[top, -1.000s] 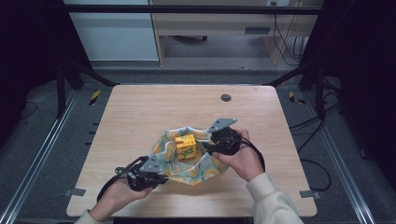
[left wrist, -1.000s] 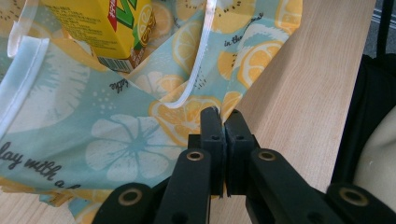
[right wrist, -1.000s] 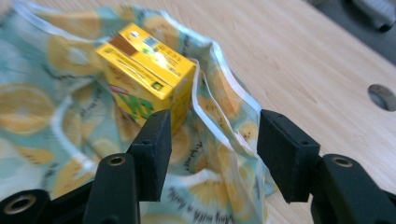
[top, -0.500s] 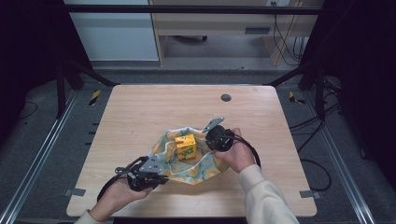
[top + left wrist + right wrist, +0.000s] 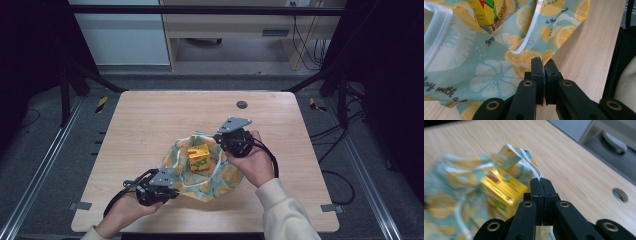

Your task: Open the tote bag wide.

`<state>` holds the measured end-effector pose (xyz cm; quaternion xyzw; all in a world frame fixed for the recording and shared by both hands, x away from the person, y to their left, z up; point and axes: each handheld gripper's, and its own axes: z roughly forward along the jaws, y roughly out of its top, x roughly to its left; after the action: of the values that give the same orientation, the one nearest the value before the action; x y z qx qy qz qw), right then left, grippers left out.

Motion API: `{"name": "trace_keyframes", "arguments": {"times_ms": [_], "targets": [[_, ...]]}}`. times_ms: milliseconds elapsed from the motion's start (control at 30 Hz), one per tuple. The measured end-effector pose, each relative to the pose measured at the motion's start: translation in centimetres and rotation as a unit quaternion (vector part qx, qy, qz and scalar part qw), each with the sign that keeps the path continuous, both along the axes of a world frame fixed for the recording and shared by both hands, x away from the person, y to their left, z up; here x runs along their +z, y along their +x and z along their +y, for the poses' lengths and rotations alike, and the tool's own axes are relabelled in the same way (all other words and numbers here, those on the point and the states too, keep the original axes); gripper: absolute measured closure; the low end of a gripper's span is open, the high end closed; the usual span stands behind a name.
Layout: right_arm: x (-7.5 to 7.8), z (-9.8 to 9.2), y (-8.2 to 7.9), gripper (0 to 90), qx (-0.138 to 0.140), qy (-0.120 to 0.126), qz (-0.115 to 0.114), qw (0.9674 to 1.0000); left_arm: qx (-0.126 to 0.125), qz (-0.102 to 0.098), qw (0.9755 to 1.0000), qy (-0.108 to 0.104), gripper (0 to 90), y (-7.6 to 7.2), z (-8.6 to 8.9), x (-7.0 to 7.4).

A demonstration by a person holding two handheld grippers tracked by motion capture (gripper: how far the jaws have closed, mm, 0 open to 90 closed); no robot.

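Light wood table [image 5: 150, 130], rectangular, small round dark hole [image 5: 242, 104] near its far edge.

Near the front middle of the table lies a fabric bag [image 5: 227, 175], pale blue-green with yellow lemon-slice print and white piping along the rim; mouth spread open and facing up. Left gripper view shows printed script on the fabric and a loop of white piping [image 5: 530, 30] just past the jaw tips.

Yellow carton [image 5: 199, 158] with green and red print stands inside the bag, roughly centre of the opening, upper part above the cloth. Same carton [image 5: 504, 191] is blurred in the right gripper view, just left of the jaws.

Right hand [image 5: 255, 162] at the bag's right side, holding the right claw [image 5: 221, 145], grey three-cornered plate on top. Its jaws are pressed together with a strip of the bag's white-edged rim [image 5: 532, 167] pinched between the tips and lifted off the table.

Left hand [image 5: 122, 212] at the front left, holding the left claw [image 5: 172, 189] at the bag's near-left corner. Jaws closed tight, a fold of lemon-print cloth caught between the tips, low against the table [image 5: 584, 50].

Black cables trail from both claws.
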<state>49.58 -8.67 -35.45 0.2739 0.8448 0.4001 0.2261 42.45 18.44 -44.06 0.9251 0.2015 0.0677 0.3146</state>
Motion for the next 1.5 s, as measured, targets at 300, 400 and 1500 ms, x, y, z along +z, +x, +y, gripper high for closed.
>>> {"name": "trace_keyframes", "arguments": {"times_ms": [300,400,1500], "targets": [[-0.7,-1.0,-5.6,89.9,0.061,0.034,0.012,0.9975,0.023,-0.015,0.9996,-0.01,70.3,-0.5,1.0,0.0],[-2.1,-1.9,-7.7,89.9,0.08,0.043,0.024,0.9956,0.032,-0.025,0.9989,-0.022,62.0,-0.9,1.1,0.6],[-9.7,-3.3,-9.5,89.4,0.068,-0.006,0.098,0.9929,0.041,-0.081,0.9957,-0.021,78.3,0.7,-0.3,3.4]]}}
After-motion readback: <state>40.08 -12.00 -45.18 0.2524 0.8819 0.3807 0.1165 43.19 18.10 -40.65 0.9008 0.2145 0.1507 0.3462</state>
